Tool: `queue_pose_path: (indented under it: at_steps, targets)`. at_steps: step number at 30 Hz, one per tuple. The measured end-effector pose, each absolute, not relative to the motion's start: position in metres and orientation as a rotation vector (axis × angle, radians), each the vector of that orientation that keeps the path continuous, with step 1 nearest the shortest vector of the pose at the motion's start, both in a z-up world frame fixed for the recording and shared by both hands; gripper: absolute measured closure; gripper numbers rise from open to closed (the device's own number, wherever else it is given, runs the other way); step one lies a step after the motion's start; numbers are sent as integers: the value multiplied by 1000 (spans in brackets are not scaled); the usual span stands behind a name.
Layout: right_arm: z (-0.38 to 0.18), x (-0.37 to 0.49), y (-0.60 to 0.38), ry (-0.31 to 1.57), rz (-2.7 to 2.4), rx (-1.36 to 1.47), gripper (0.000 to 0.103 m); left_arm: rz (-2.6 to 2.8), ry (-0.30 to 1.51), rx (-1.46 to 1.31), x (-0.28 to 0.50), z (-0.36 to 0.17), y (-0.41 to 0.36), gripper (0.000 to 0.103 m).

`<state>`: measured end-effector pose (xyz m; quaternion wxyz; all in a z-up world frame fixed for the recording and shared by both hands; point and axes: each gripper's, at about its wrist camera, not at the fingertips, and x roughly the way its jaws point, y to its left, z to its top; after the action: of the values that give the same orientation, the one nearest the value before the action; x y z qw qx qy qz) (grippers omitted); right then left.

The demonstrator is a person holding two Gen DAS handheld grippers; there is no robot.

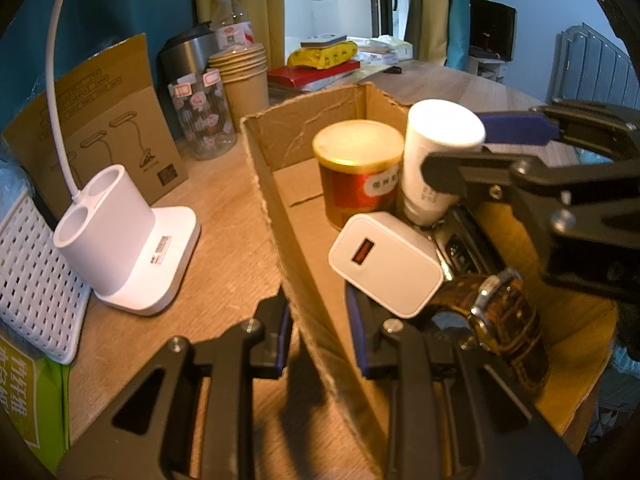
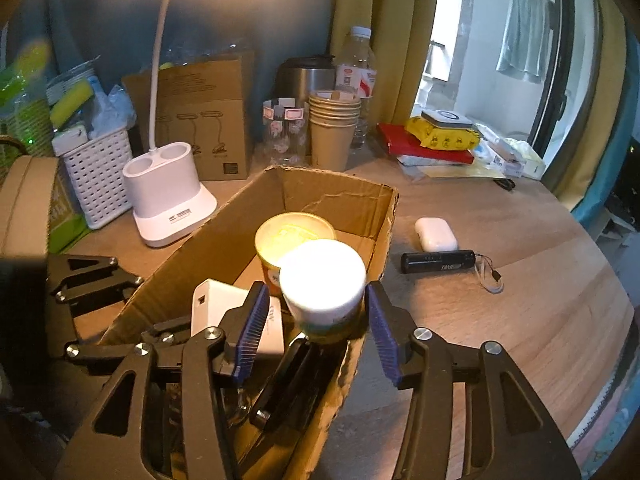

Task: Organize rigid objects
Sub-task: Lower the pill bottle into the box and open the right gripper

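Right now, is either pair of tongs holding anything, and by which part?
Left tongs clamp the cardboard box by its side wall. Right tongs straddle the white bottle, pads off it.

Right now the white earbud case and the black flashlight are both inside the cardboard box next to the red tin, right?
No. The white earbud case and the black flashlight lie on the wooden table, outside the cardboard box; the right wrist view shows it. The red tin is in the box.

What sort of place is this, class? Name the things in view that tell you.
Probably a desk in a home bedroom or study: a wooden desk with a white desk lamp, stacked paper cups, and clothes hanging by the window.
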<state>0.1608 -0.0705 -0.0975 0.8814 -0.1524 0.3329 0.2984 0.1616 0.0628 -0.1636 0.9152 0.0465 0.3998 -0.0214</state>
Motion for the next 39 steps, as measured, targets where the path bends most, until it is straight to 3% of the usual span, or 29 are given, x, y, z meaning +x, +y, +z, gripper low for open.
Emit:
queue_pose_path:
  at_steps: [16,32,39]
  targets:
    - [-71,173,-104,668,574,-181,48,-44,823,96,162,-164,63,77]
    - [-115,165,-85,780,616,-234,43,-45,825,93,163,-163,64,77]
    - [-106,162,-100,763,609,-197,43,-44,825,94,163,-163,64,77]
